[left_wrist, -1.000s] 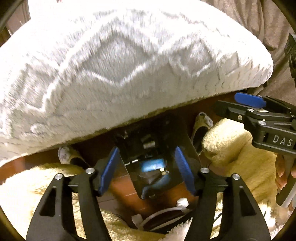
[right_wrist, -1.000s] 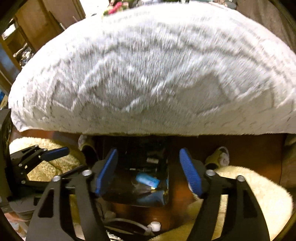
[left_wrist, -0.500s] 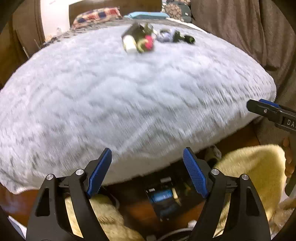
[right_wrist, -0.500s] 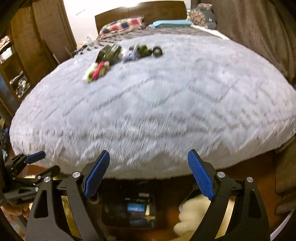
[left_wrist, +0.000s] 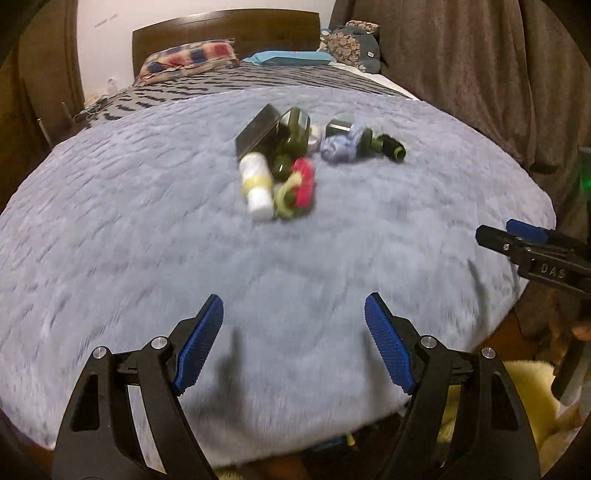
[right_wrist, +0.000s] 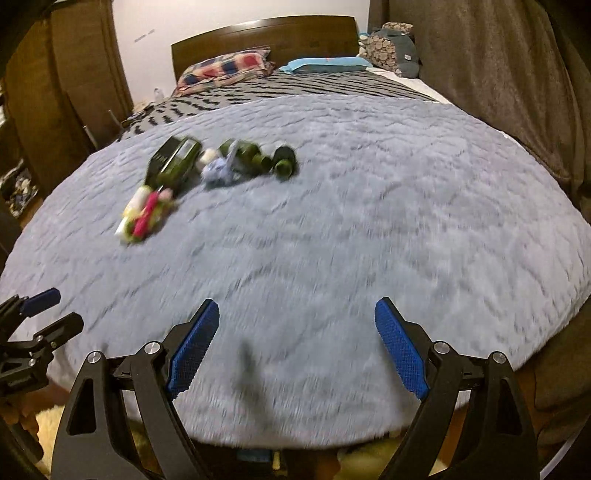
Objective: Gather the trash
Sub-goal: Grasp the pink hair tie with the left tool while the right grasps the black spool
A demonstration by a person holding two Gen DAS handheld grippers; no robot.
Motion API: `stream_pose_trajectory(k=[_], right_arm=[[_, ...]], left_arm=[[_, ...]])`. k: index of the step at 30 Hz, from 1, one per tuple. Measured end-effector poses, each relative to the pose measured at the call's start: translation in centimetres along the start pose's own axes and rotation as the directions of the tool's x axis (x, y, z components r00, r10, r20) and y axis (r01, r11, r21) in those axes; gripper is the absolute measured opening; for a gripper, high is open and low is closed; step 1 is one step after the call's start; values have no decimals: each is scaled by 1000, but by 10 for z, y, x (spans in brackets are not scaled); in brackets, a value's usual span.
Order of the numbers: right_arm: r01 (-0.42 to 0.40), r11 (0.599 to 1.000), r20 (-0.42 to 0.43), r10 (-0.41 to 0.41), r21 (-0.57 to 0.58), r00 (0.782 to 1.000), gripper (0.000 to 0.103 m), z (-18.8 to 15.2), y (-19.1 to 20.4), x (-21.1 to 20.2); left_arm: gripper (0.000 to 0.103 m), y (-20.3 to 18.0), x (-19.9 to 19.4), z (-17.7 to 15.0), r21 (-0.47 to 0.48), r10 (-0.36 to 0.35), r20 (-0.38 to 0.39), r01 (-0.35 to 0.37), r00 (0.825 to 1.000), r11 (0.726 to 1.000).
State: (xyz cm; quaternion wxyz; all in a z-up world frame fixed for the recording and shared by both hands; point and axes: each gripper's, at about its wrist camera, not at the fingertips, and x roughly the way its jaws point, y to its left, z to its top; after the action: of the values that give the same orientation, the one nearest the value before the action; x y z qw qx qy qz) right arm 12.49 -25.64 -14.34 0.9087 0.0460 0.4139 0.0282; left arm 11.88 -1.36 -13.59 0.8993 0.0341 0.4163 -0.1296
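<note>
A pile of trash lies in the middle of a grey-blue fluffy blanket (left_wrist: 147, 229) on a bed: a white bottle (left_wrist: 256, 184), a red and green wrapper (left_wrist: 300, 187), a dark green bottle (left_wrist: 291, 142), a black box (left_wrist: 256, 127), a crumpled bluish wad (left_wrist: 341, 146) and a second green bottle (left_wrist: 384, 144). The same pile shows in the right wrist view (right_wrist: 177, 166). My left gripper (left_wrist: 294, 345) is open and empty above the blanket's near edge. My right gripper (right_wrist: 297, 347) is open and empty too, well short of the pile.
A wooden headboard (left_wrist: 225, 27), pillows (left_wrist: 188, 61) and a stuffed bag (left_wrist: 356, 44) are at the far end. Brown curtains (left_wrist: 480, 74) hang on the right. A yellow fluffy rug (left_wrist: 532, 398) lies on the floor below the bed edge.
Both grippers have risen from below the bed edge to above the blanket. The floor and dark bin have dropped out of view, and the trash pile has come into sight.
</note>
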Motion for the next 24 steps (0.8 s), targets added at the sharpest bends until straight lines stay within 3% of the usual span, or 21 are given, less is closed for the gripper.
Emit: stream_pose_trajectory(k=[11, 13, 16, 18, 20, 24], right_arm=[[18, 1000, 3, -18, -1, 1000, 86, 67, 1, 56], [10, 1000, 7, -10, -1, 1000, 80, 76, 3, 66], [-17, 1000, 4, 17, 8, 1000, 62, 86, 5, 78], [-23, 1000, 2, 23, 4, 1000, 54, 94, 8, 88], [-23, 1000, -7, 23, -2, 1000, 49, 99, 11, 96], [-1, 999, -35, 0, -33, 999, 46, 106, 17, 114]], left_arm=[[63, -11, 52, 64, 21, -41, -9, 41, 999, 999], [63, -13, 60, 69, 25, -44, -11, 45, 999, 999], [62, -16, 72, 78, 32, -43, -17, 44, 999, 999], [57, -16, 82, 83, 33, -42, -28, 42, 999, 999], [47, -14, 90, 86, 27, -44, -41, 45, 998, 999], [44, -7, 105, 91, 13, -52, -65, 52, 997, 999]])
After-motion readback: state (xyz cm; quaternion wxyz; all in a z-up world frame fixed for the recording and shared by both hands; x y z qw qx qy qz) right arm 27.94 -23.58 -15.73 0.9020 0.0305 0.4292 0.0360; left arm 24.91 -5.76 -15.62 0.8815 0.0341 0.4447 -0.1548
